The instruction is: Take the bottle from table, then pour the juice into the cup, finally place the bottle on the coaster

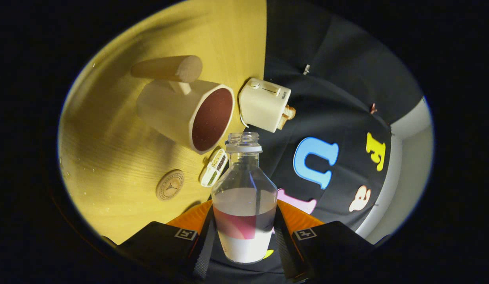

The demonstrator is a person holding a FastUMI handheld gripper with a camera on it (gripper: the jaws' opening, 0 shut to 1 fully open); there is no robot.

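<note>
Both fingers of the gripper (244, 240) clamp the open juice bottle (244, 205); its mouth sits near the cup (189, 114), at 11 o'clock. Tip slowly toward the cup's rim. The coaster (170, 185) lies at 9 o'clock.

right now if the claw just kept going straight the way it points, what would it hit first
Likely the cup. The claw is shut on the bottle, whose open mouth leads, aimed near the cup's rim, with the white toaster just beyond. Depth is hard to judge, so it might slip between them.

Staged booth w/ kitchen props: wooden table (122, 130), toaster (264, 104), cup (185, 114), black cloth wall (331, 79).
</note>
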